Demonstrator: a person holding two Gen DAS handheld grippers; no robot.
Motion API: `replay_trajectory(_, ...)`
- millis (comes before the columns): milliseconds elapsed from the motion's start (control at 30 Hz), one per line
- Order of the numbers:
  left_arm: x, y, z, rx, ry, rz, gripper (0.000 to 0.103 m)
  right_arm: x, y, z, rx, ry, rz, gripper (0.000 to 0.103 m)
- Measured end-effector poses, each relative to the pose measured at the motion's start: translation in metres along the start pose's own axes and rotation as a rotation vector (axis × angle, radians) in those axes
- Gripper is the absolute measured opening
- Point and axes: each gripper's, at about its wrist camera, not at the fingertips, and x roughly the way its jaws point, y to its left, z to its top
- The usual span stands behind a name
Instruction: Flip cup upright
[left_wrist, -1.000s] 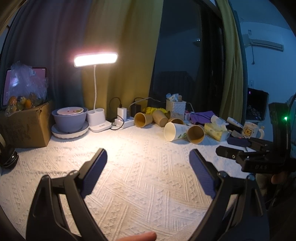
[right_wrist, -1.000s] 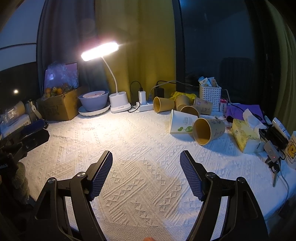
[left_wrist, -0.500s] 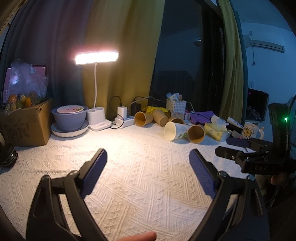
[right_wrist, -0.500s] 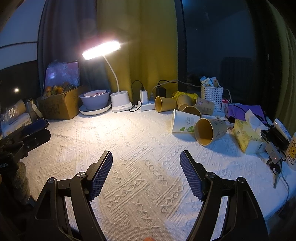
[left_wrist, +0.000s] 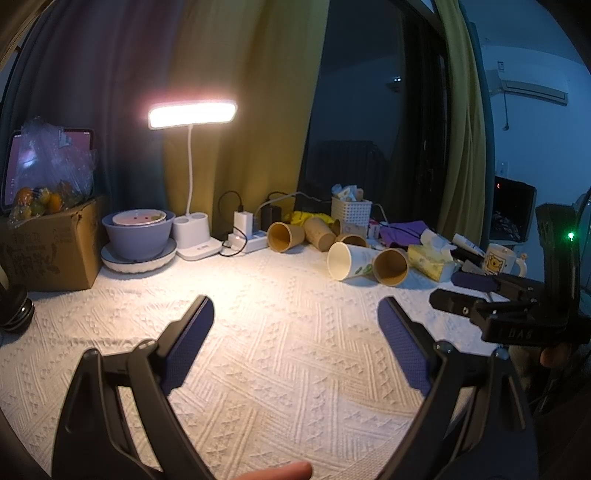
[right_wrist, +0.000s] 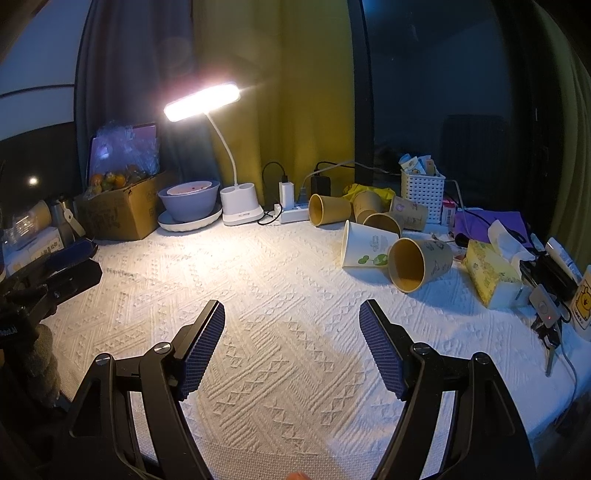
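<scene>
Several paper cups lie on their sides at the back right of the white textured cloth. A white cup with green leaves (left_wrist: 349, 260) (right_wrist: 365, 245) lies next to a brown cup (left_wrist: 391, 261) (right_wrist: 417, 263); another brown cup (left_wrist: 286, 236) (right_wrist: 328, 209) lies near the power strip. My left gripper (left_wrist: 295, 317) is open and empty above the cloth. My right gripper (right_wrist: 291, 319) is open and empty too, and shows at the right edge of the left wrist view (left_wrist: 476, 295). Both are well short of the cups.
A lit desk lamp (left_wrist: 192, 114) stands at the back with a purple bowl on a plate (left_wrist: 137, 236) and a cardboard box (left_wrist: 48, 247) at the left. A tissue box (right_wrist: 491, 273), white basket (right_wrist: 423, 192), mug (left_wrist: 500, 258) and keys (right_wrist: 546, 314) crowd the right.
Both views have shifted slightly; the cups sit a little lower and nearer in the right wrist view. Both grippers stay open.
</scene>
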Motion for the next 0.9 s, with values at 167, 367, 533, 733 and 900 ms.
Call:
replay_trajectory(167,0.001,0.0,0.0,-0.001,0.004,-0.004,0.091,0.0,-0.002,0.001,0.002,0.0,-0.004,0.078)
replay_trajectory(367,0.002,0.0,-0.001,-0.001,0.01,-0.005,0.091,0.0,-0.003,0.001,0.003,-0.001,-0.003,0.078)
replay_trajectory(533,0.006,-0.002,0.002,0.012,0.03,-0.011,0.091,0.003,-0.006,0.003,-0.002,0.008,-0.011,0.078)
replay_trajectory(733,0.033,-0.002,0.017,0.056,0.119,-0.014,0.091,0.018,-0.028,0.016,0.049,0.035,-0.03,0.078)
replay_trajectory(900,0.085,0.0,0.035,0.076,0.277,-0.039,0.091,0.042,-0.047,0.03,0.064,0.065,-0.068,0.078)
